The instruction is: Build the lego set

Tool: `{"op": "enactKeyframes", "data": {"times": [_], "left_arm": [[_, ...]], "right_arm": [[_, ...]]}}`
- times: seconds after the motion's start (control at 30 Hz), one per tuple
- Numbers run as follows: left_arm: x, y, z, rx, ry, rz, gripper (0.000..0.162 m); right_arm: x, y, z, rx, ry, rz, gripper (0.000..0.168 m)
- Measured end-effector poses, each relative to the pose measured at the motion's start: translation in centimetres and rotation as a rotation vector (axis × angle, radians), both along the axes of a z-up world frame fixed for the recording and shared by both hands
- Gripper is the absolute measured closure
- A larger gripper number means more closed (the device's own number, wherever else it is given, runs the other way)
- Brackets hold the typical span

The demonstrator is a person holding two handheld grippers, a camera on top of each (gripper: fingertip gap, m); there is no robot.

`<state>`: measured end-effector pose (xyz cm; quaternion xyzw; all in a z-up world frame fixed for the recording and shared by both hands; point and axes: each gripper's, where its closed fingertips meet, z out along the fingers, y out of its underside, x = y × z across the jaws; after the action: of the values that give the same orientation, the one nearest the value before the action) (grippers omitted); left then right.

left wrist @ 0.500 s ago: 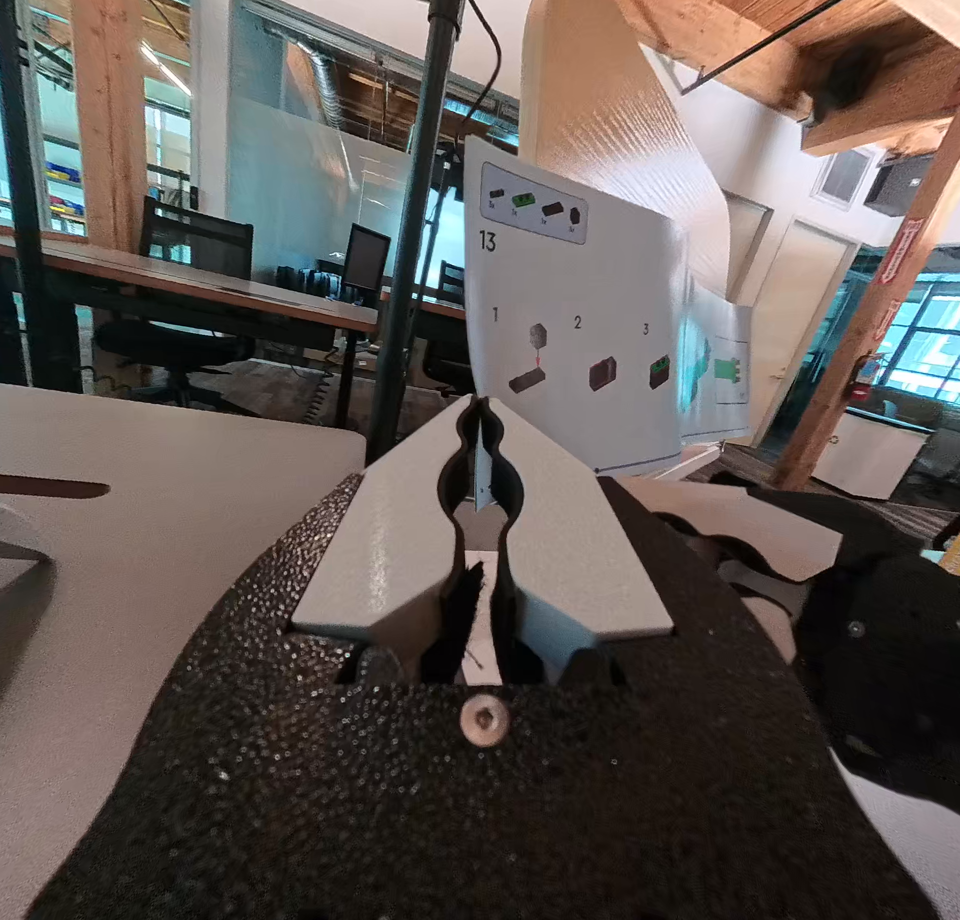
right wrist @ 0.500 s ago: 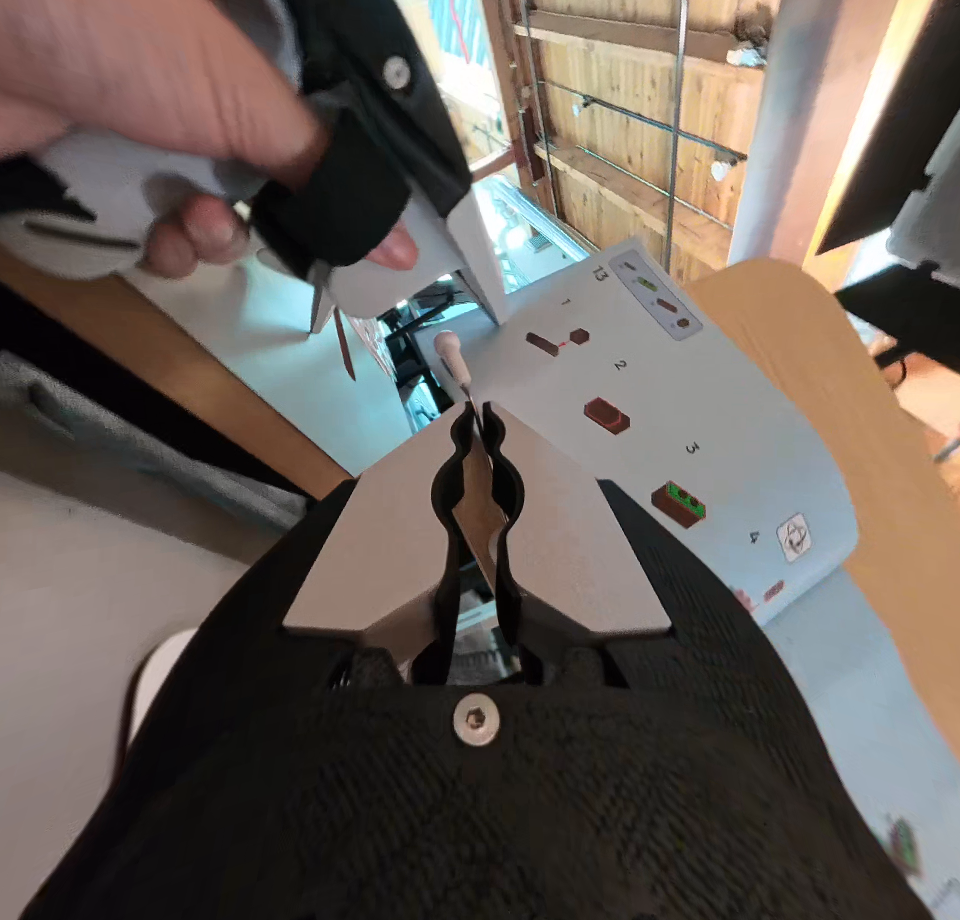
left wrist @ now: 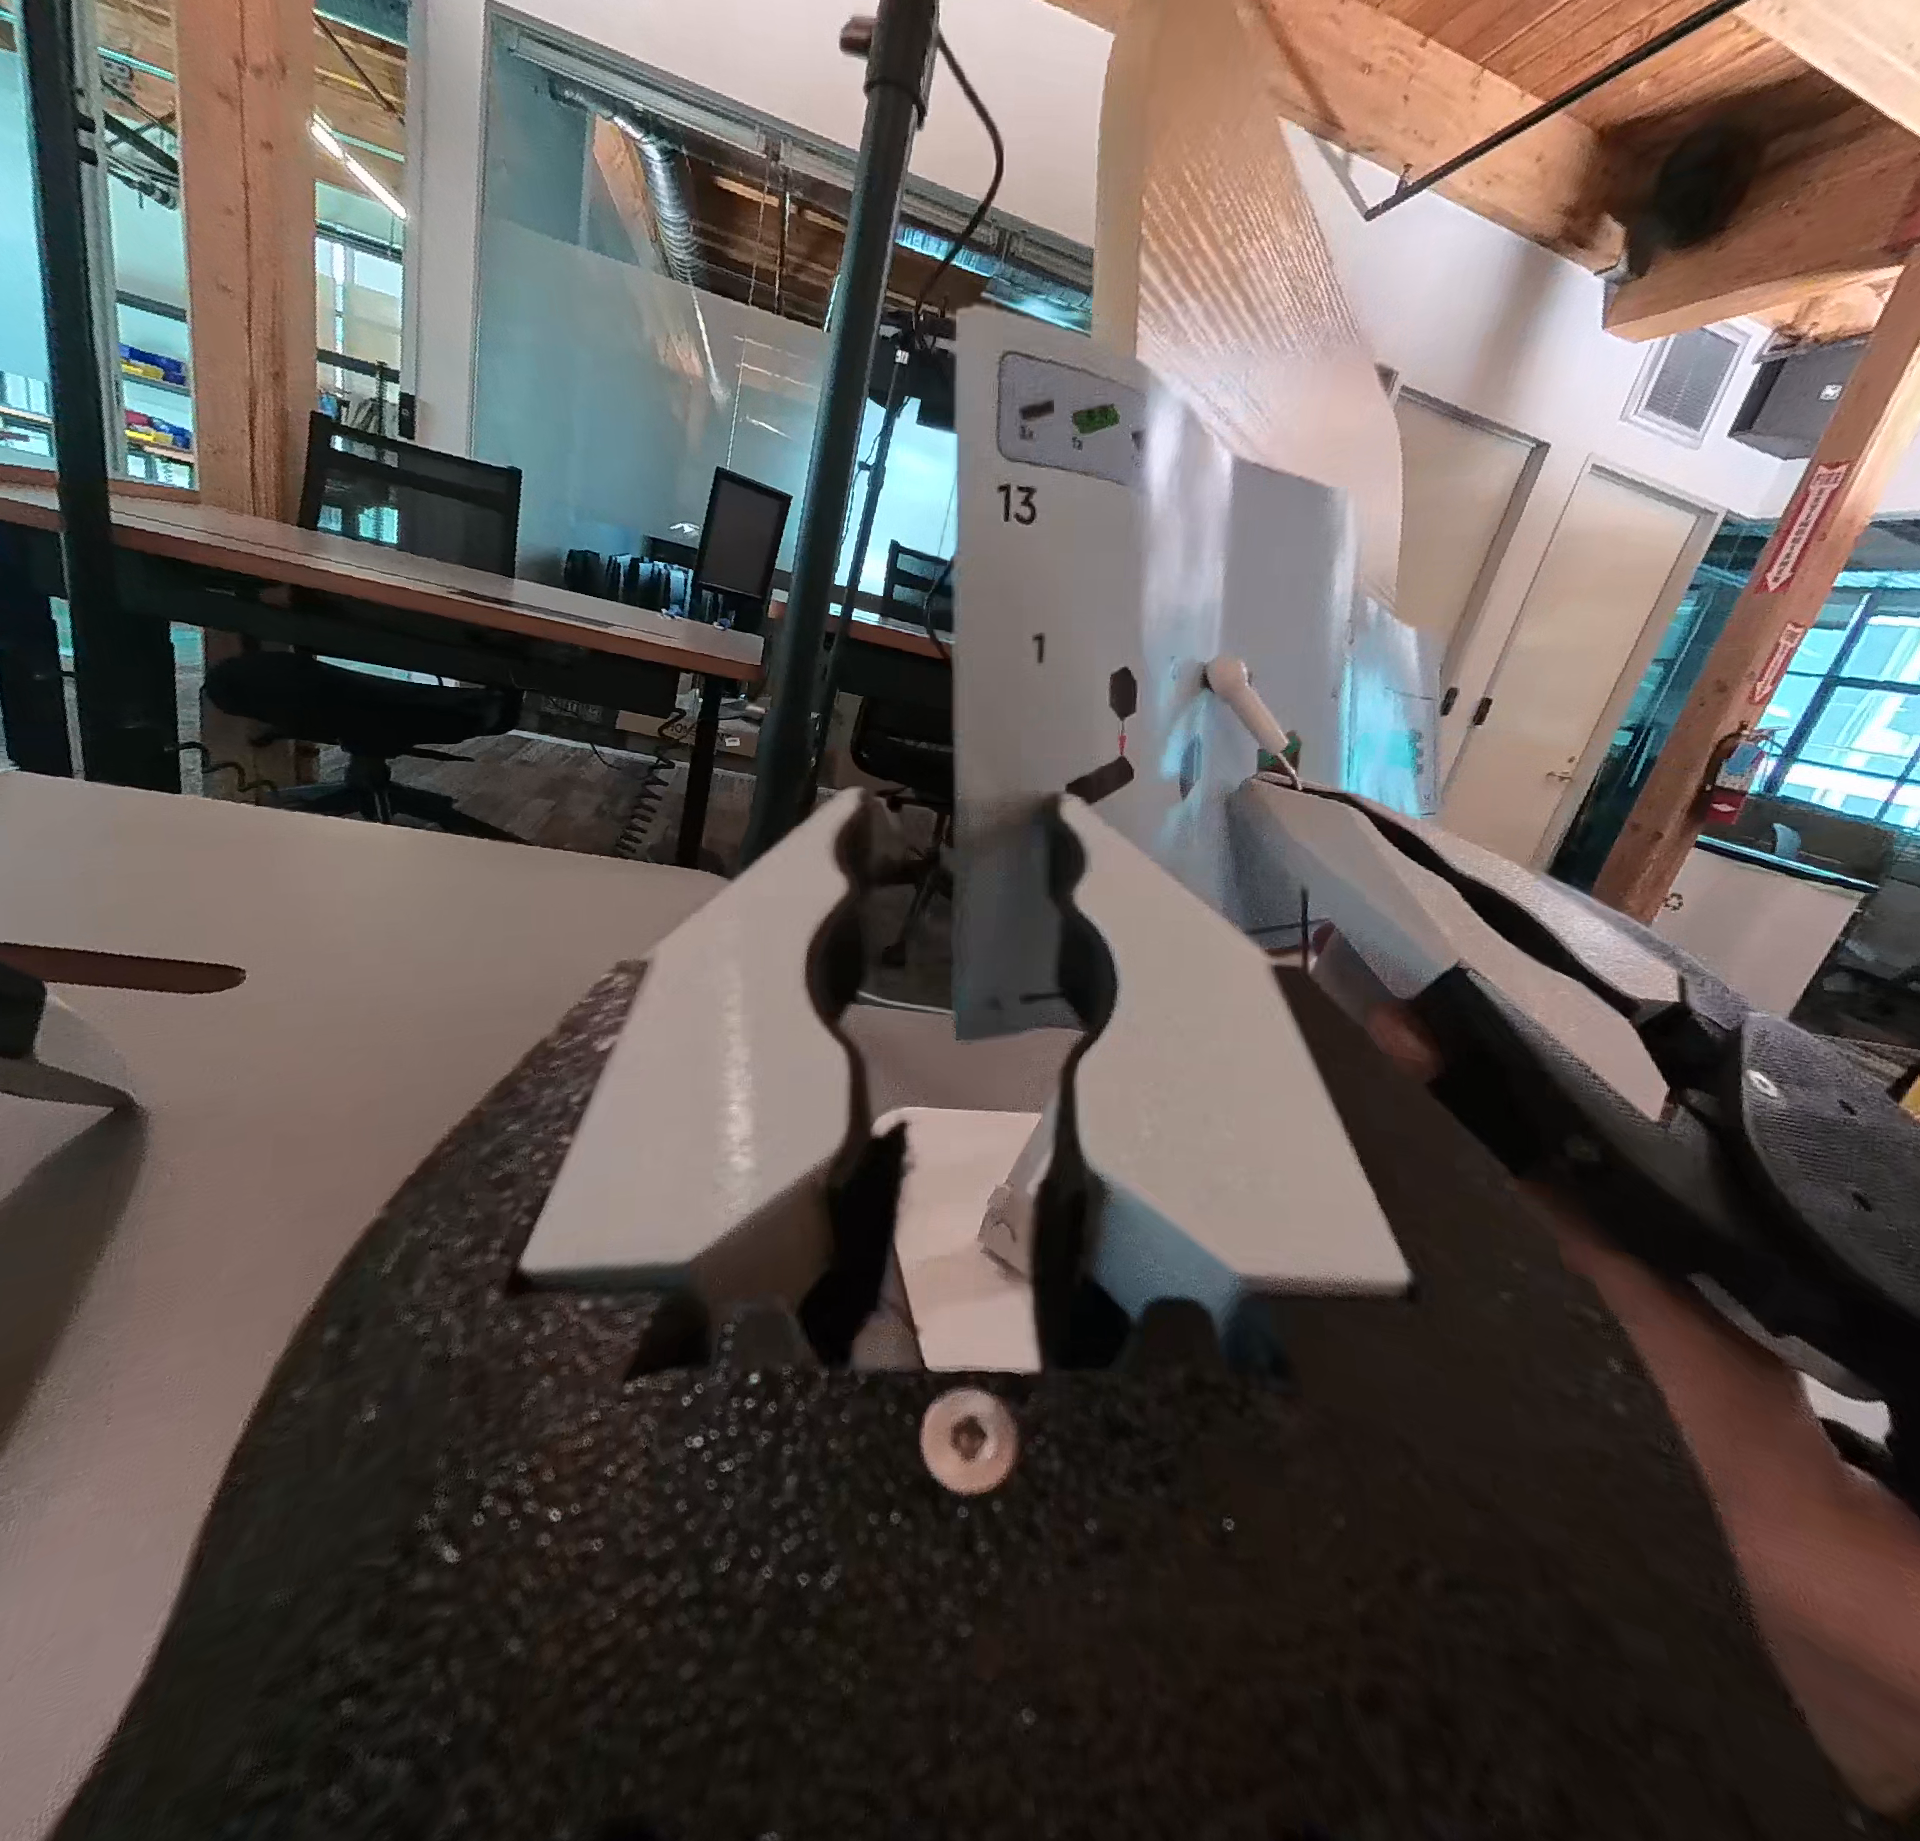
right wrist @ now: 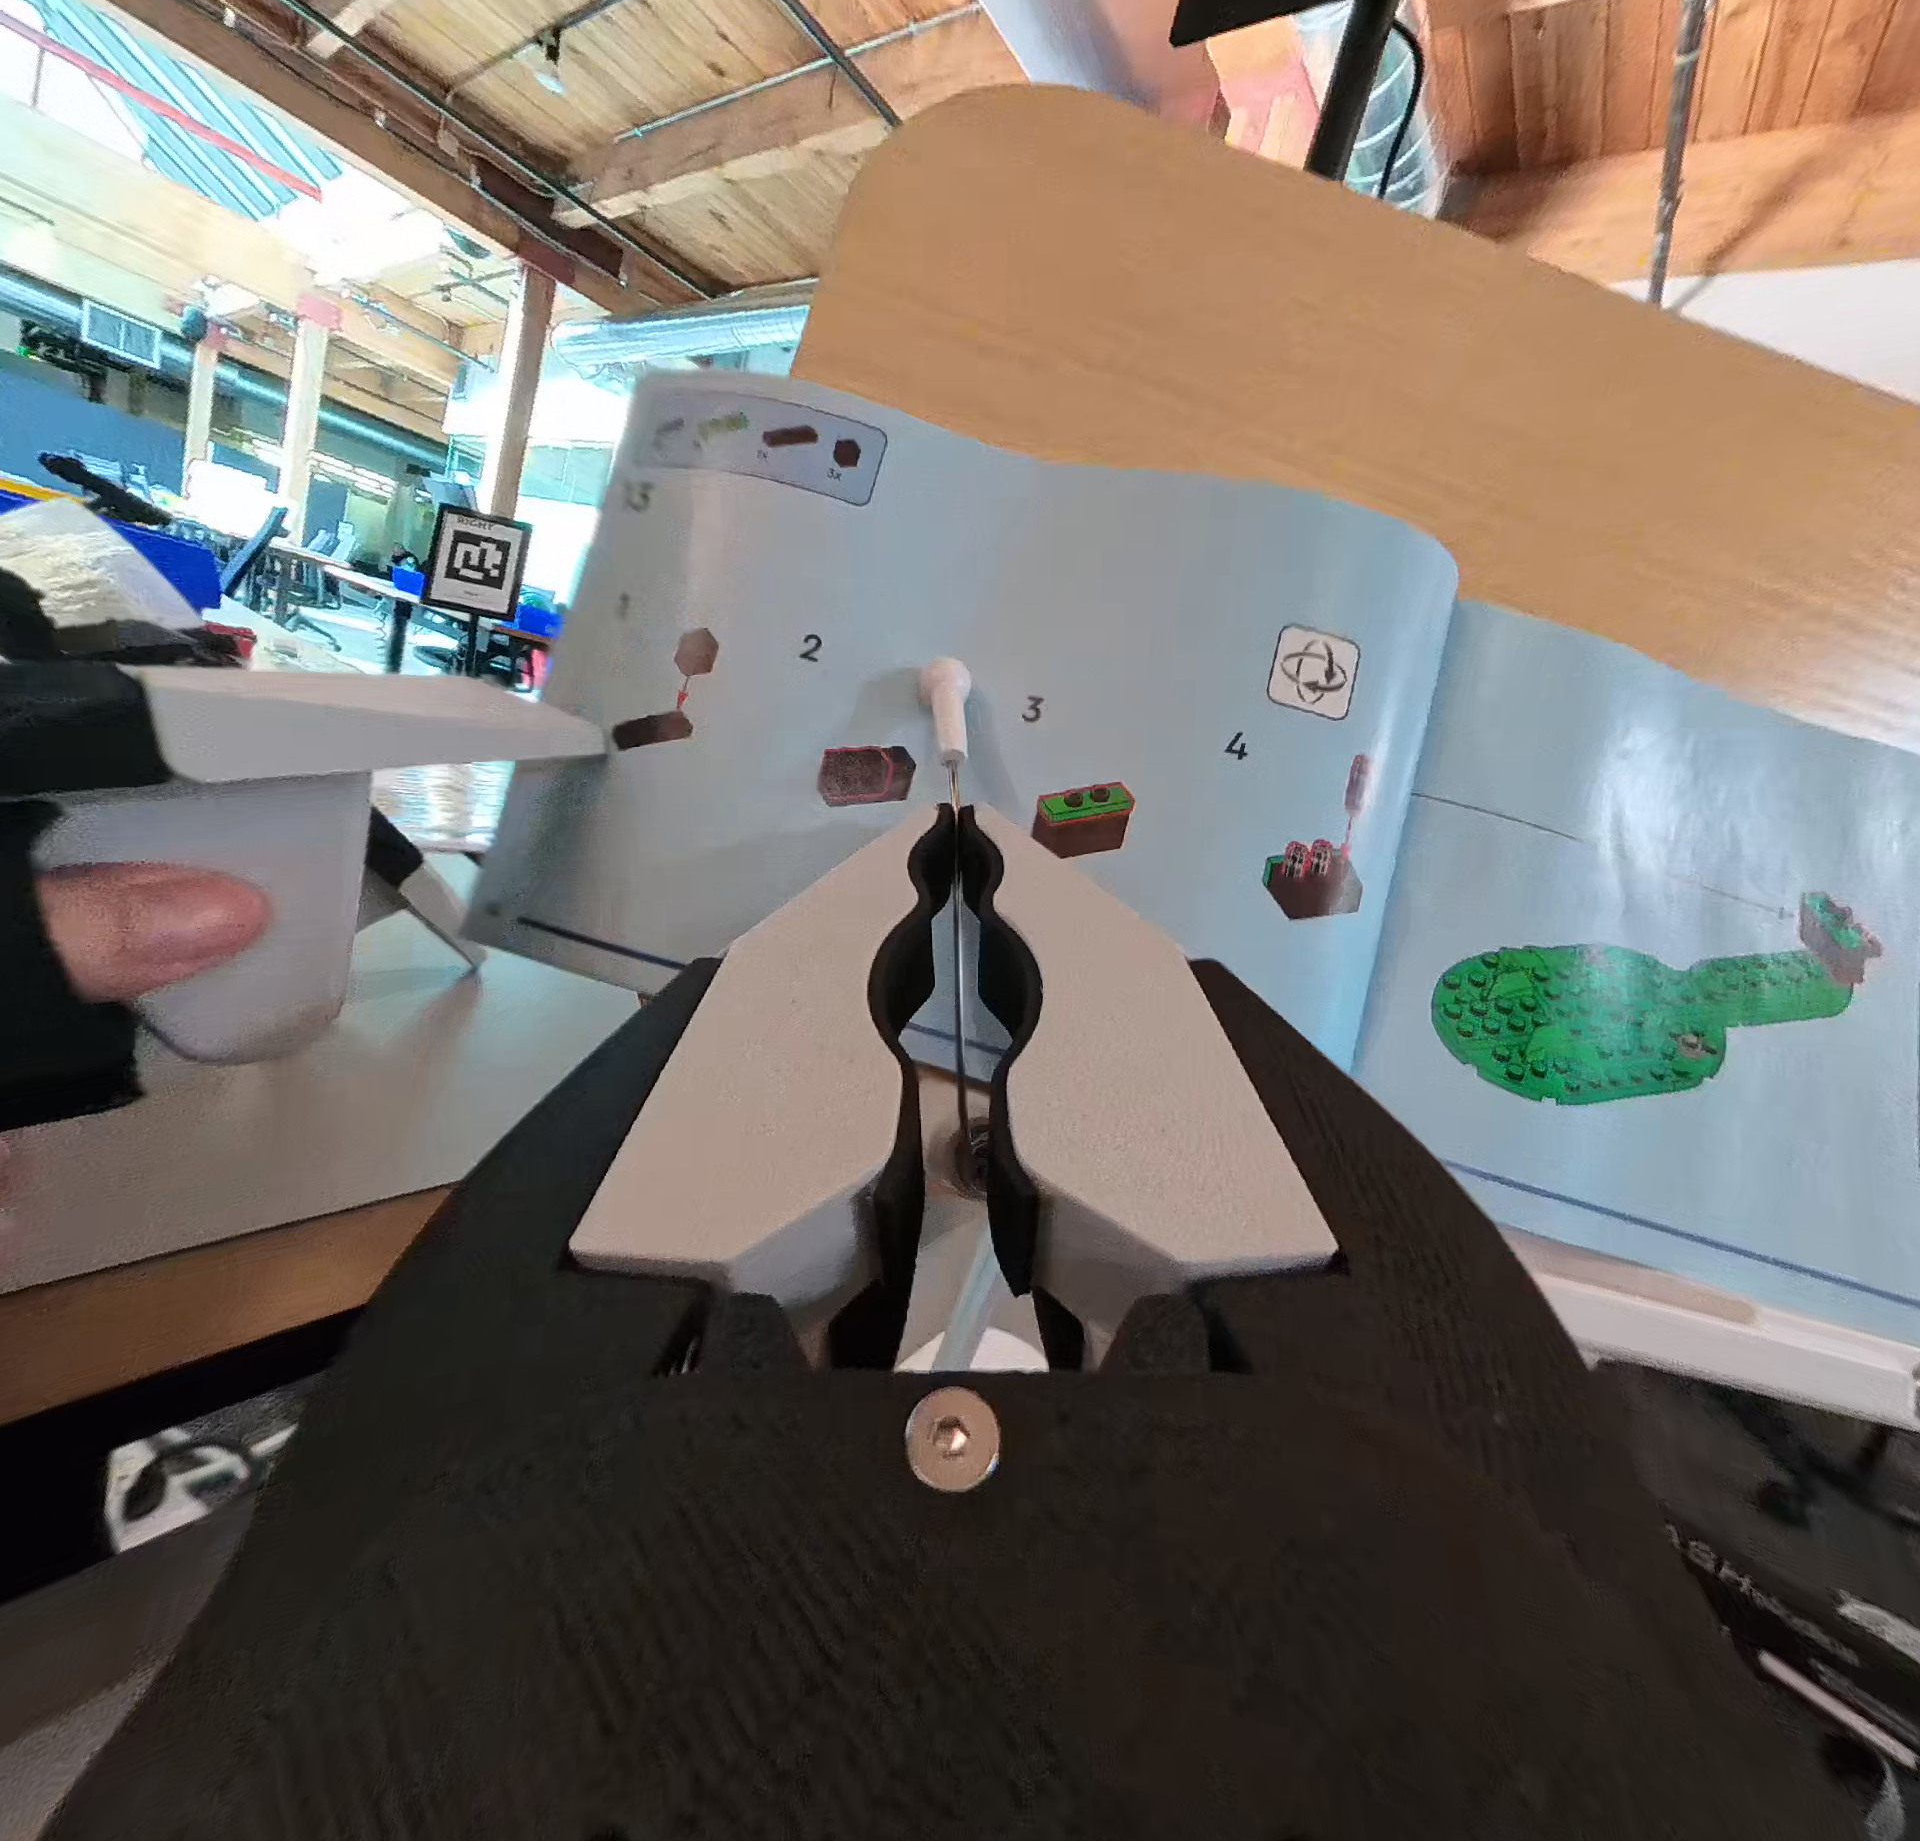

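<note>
My right gripper (right wrist: pixel 954 812) is clamped on a thin metal pin with a white tip (right wrist: pixel 945 695), pointing it at the instruction booklet (right wrist: pixel 1091 586) just beyond. My left gripper (left wrist: pixel 961 820) has its fingers apart around the booklet's left page edge. I judge I'm reading the steps; no bricks are in view, so next I must find the pictured pieces.

My left camera looks close along its fingers at the instruction booklet (left wrist: pixel 1049 586); my right camera faces it from the other side.
</note>
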<state>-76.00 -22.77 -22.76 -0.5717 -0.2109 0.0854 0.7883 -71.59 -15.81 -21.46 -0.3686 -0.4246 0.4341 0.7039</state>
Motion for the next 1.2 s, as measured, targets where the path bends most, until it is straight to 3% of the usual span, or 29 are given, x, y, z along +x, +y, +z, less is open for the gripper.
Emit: {"op": "enactKeyframes", "data": {"times": [0.07,0.17,0.27,0.37,0.43,0.53,0.67,0.83,1.07,1.13,1.2], "left_arm": [[0.3,-0.2,0.5,-0.019,0.013,0.009,0.104],[1.2,-0.5,1.8,-0.058,0.090,0.050,0.083],[3.0,-1.0,4.8,-0.061,0.227,0.134,0.086],[6.7,0.4,7.9,-0.076,0.357,0.166,0.099],[9.8,3.6,8.5,-0.112,0.392,0.126,0.084],[13.1,10.2,6.1,-0.328,0.486,0.081,0.090],[13.6,17.2,4.3,-0.533,0.569,0.035,0.116],[12.3,23.5,2.6,-0.729,0.536,-0.067,0.124],[10.5,26.4,1.0,-0.944,0.638,-0.003,0.131],[9.8,26.6,0.8,-0.973,0.637,0.024,0.132],[9.4,26.6,0.8,-0.978,0.639,0.038,0.136]], "right_arm": [[0.4,0.0,-0.1,-0.036,0.004,0.040,0.161],[3.2,1.3,-0.2,-0.101,0.051,0.086,0.145],[6.4,5.7,-1.7,-0.253,0.065,0.053,0.141],[9.1,13.0,-4.0,-0.592,0.110,-0.005,0.142],[10.3,17.0,-5.3,-0.853,0.174,0.037,0.142],[10.4,20.1,-6.0,-1.084,0.220,0.155,0.137],[9.1,21.0,-6.3,-1.037,0.106,0.153,0.139],[8.2,21.5,-5.5,-0.925,0.060,0.110,0.146],[7.3,22.5,-5.8,-0.924,-0.017,0.040,0.147],[7.9,23.7,-6.6,-0.999,0.005,-0.049,0.162],[8.2,24.5,-7.8,-1.087,0.037,-0.068,0.166]]}}
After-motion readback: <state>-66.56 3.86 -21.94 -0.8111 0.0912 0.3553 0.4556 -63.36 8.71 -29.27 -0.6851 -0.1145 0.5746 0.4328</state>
